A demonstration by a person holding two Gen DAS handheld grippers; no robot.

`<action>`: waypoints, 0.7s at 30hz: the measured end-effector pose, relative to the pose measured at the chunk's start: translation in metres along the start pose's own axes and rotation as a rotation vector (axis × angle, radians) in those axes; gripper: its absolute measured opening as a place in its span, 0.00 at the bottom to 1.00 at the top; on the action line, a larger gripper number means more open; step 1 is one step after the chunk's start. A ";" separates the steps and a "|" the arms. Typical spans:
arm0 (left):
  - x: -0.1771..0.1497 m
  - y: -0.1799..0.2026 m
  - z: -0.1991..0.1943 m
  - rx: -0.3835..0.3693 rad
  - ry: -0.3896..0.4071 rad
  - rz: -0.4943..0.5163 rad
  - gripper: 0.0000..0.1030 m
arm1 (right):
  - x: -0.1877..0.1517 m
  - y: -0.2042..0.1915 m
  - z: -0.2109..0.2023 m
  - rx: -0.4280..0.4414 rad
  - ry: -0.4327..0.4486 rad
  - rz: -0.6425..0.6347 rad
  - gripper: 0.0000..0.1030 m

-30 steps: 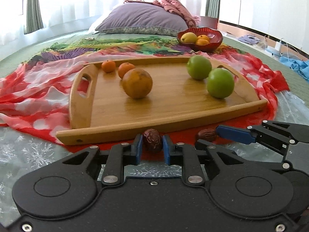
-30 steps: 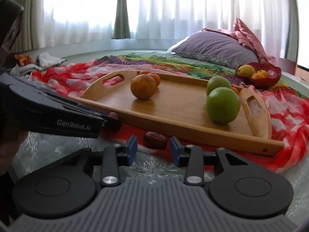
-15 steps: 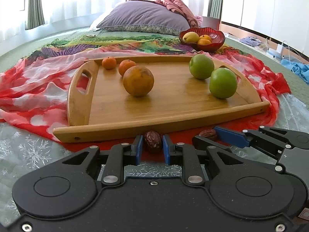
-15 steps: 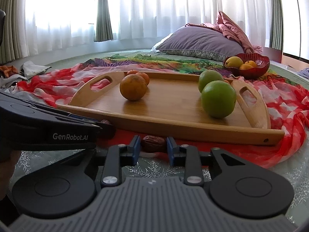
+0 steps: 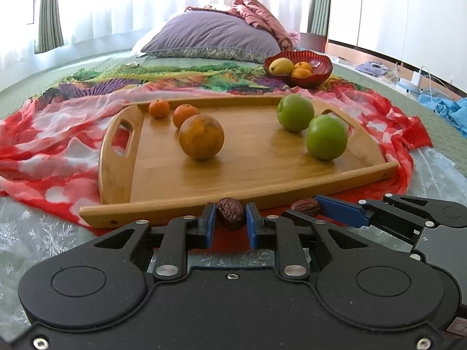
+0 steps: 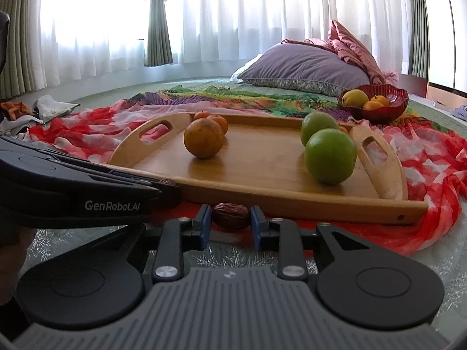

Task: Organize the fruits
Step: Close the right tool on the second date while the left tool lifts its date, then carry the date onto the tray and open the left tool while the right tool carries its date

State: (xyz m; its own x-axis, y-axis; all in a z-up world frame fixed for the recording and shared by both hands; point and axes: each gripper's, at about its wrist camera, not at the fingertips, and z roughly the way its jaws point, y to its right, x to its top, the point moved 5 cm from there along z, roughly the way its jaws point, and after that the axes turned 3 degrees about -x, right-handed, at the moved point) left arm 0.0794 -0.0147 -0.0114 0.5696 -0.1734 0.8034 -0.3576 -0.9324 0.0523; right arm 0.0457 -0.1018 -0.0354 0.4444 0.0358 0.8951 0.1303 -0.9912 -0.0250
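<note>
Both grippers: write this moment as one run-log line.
left gripper: shut on left date | right gripper: shut on right date | tray: no dates

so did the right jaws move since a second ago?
Yes. The right gripper has just been closing; its jaws now press the date, which lay beyond them earlier, just short of the wooden tray.

A green bed (image 5: 96,67) carries everything. Directly on it lie a red-and-white cloth (image 5: 43,151), a multicoloured cloth (image 5: 181,73) behind that, a pale snowflake-patterned sheet (image 5: 35,233) at the near edge, a purple pillow (image 5: 210,36) at the back and blue fabric (image 5: 446,106) on the right. A wooden tray (image 5: 262,175) and a red bowl (image 5: 318,73) sit on the cloths.
</note>
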 end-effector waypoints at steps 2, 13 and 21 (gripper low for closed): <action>0.004 0.001 -0.001 0.000 0.009 0.003 0.20 | 0.004 0.001 -0.002 -0.001 0.010 0.000 0.32; 0.026 0.000 -0.004 0.006 0.063 0.000 0.20 | 0.022 0.010 -0.001 -0.031 0.050 -0.013 0.32; 0.047 -0.008 0.001 0.010 0.090 -0.028 0.20 | 0.036 0.018 0.009 -0.049 0.062 -0.016 0.32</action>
State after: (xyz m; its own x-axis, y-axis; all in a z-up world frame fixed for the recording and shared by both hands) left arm 0.1097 -0.0161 0.0249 0.5101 -0.1184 0.8519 -0.3351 -0.9396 0.0701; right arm 0.0717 -0.1168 -0.0073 0.3867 0.0451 0.9211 0.0926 -0.9957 0.0099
